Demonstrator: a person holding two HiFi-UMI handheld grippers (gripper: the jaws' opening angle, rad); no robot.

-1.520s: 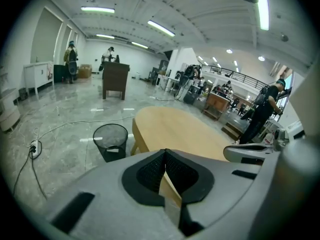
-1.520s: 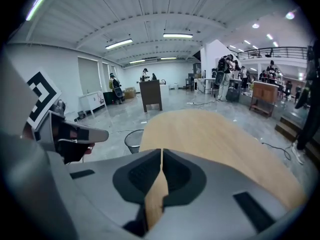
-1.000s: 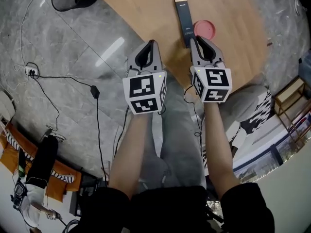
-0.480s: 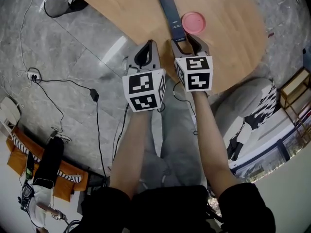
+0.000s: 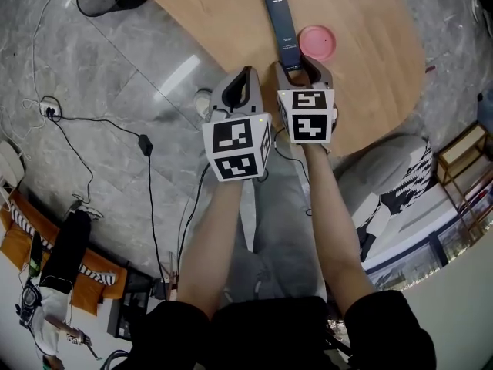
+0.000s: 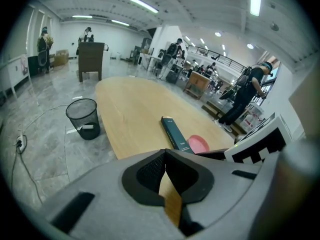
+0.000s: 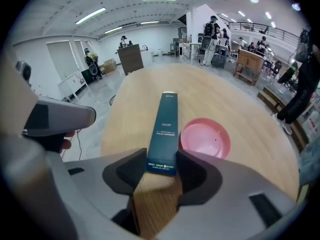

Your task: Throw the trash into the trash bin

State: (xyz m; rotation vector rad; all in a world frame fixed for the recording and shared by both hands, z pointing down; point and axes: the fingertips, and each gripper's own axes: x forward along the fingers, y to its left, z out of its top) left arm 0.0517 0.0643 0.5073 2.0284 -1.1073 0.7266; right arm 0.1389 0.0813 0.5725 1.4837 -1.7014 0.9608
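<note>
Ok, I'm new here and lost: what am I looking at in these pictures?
A person holds a two-fingered gripper in each hand; the marker cubes belong to them. One picture looks down from a head camera, the other two ride on the grippers. On the wooden table lie a dark box and a pink lid; a mesh bin stands on the floor. The left gripper is shut, empty. On the right gripper the fingers have just been opening and straddle the box's near end, not gripping yet.

- Left gripper (image 5: 246,74): jaws closed together, nothing between them, tilted down and away.
- Right gripper (image 5: 297,66): just to its right, jaws have just been opening and stand wide, with the near end of the dark box (image 5: 281,21) between them.
- Left forearm (image 5: 206,237) and right forearm (image 5: 331,222): bare, stretched forward side by side.
</note>
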